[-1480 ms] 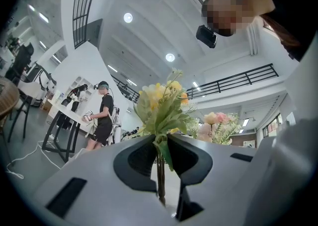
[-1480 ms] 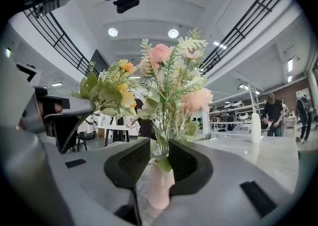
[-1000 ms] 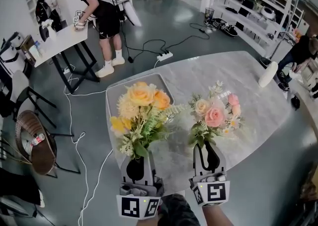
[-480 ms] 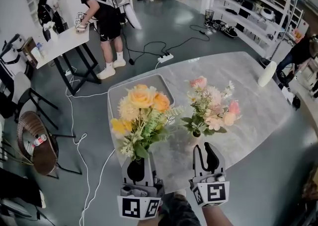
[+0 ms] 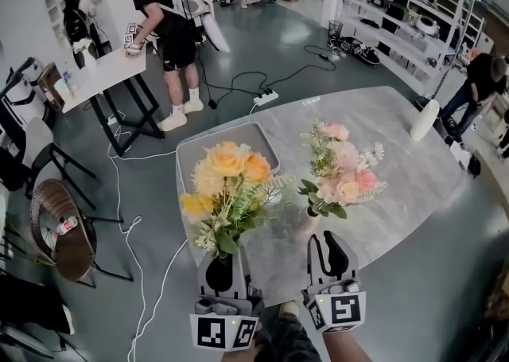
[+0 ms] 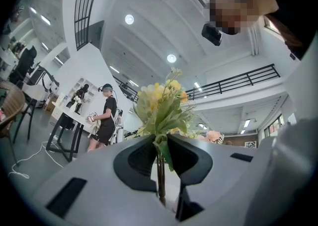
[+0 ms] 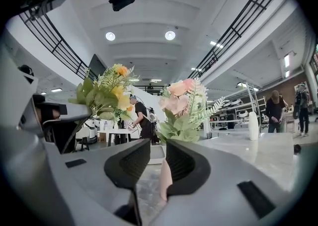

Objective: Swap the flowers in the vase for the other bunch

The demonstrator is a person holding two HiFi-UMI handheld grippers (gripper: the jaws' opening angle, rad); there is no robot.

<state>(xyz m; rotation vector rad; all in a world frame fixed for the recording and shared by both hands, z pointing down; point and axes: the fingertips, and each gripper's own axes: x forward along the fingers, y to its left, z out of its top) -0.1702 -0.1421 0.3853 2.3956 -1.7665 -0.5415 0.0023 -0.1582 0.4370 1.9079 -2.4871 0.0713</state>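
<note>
Left jaws: the left gripper [image 6: 160,141] is closed narrow on the thin stems of the yellow bunch [image 5: 227,181]. The blooms stand up above the jaw tips.
Risk at the left jaws: the bunch looks top-heavy on a low, thin grip. A tilt or a slackened hold could let it swing over or slide out.
Right jaws: the right gripper [image 5: 326,237] has its jaws apart with a clear gap, pressing on nothing.
Vase: the vase [image 5: 308,223] stands upright on the desk [image 5: 398,130], just past the right jaw tips and in line with the gap. The pink bunch [image 5: 340,169] is in it, so the swap is not yet done.
Risk at the vase: it is slim under a broad head of flowers. A nudge from a jaw tip could topple it. Pulling the pink bunch up could also lift the vase with it, since neither gripper holds the vase down.
Risk between the bunches: the yellow leaves reach close to the pink ones, so they could snag as one goes in or out.
</note>
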